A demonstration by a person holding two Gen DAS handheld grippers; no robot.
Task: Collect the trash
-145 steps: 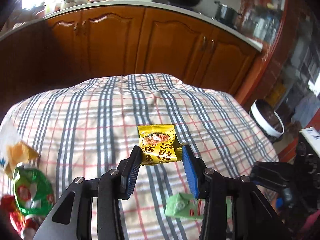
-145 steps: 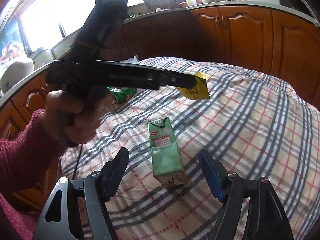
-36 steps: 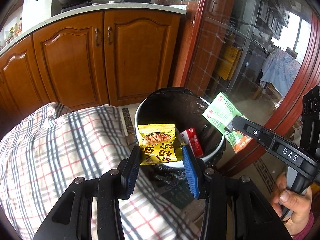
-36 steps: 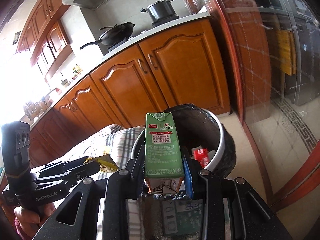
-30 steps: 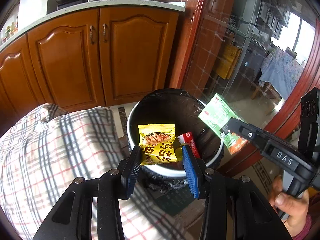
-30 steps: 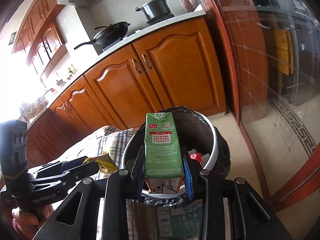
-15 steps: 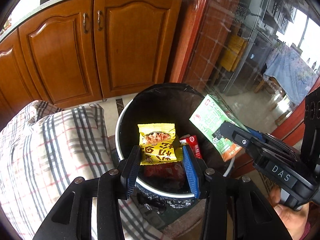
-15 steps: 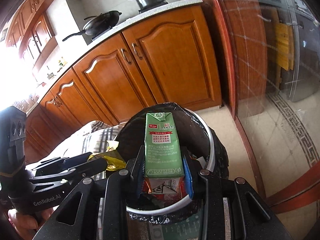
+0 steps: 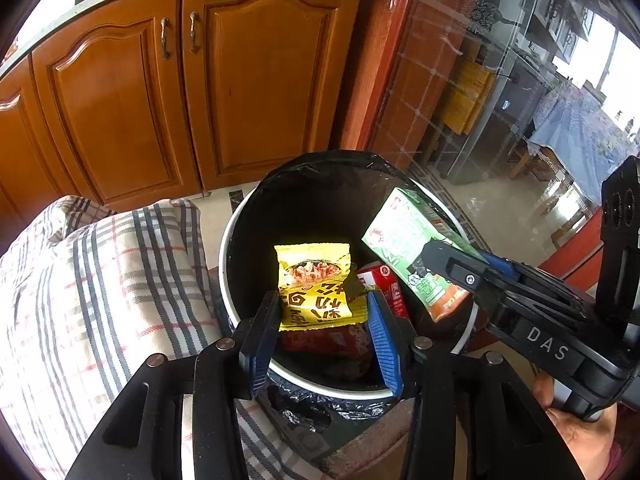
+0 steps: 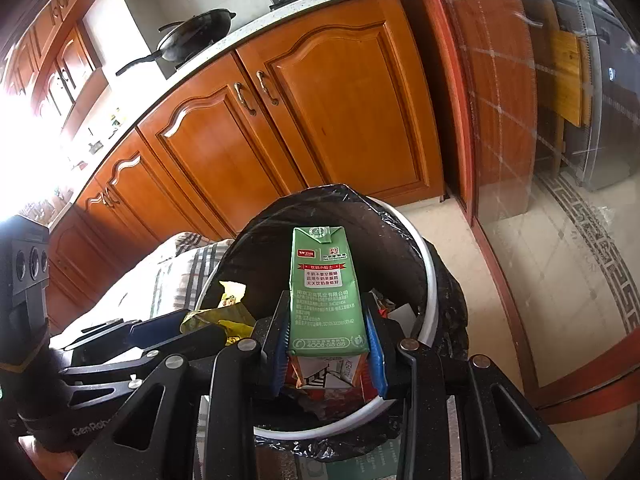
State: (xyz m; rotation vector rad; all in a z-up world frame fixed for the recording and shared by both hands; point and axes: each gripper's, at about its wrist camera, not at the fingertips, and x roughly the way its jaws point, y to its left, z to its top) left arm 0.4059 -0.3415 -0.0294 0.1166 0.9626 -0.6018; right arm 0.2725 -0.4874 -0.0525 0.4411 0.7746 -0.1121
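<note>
Left gripper (image 9: 322, 320): closed on yellow snack packet (image 9: 314, 282), held over the bin mouth.
Right gripper (image 10: 328, 350): clamped on green milk carton (image 10: 324, 288), upright above the bin.
Trash bin (image 9: 240, 216): white rim, black liner; red carton (image 9: 386, 286) and red wrapper inside.
Surroundings: plaid cloth (image 9: 100, 300) just left of the bin; wooden cabinets (image 9: 180, 80) beyond; glass door right.
Writing: "DAS" on right tool; carton text Chinese.
</note>
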